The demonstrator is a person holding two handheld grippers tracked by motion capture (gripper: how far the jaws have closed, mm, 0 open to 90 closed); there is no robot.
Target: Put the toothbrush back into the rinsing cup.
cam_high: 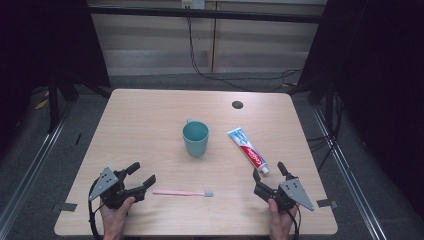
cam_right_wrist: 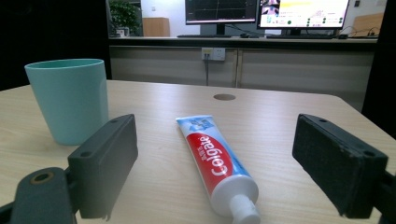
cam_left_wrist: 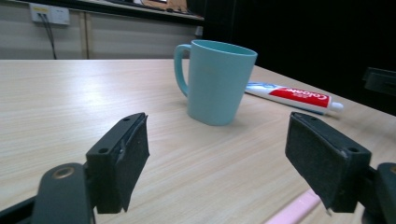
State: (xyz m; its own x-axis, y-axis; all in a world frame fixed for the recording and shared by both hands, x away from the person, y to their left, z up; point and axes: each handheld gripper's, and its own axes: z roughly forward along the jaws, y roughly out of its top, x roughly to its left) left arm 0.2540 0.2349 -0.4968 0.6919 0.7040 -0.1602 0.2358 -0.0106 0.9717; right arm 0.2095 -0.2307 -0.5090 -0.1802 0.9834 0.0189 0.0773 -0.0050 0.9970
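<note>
A teal cup (cam_high: 195,139) stands upright mid-table with its handle turned to the far side. To its right lies a toothpaste tube (cam_high: 247,149), cap toward me. Near the front edge a pink toothbrush (cam_high: 182,192) lies flat, head to the right. My left gripper (cam_high: 142,173) rests at the front left, open and holding nothing, just left of the brush handle. In the left gripper view the gripper (cam_left_wrist: 217,140) faces the cup (cam_left_wrist: 217,81), with the brush (cam_left_wrist: 294,212) by its right jaw. My right gripper (cam_high: 268,169) is open just behind the tube's cap (cam_right_wrist: 243,210).
The wooden table (cam_high: 150,120) has a dark round hole (cam_high: 237,104) at its back right. Cables (cam_high: 225,75) hang behind the far edge. Tape marks (cam_high: 65,206) sit at the front corners. Dark frame posts flank both sides.
</note>
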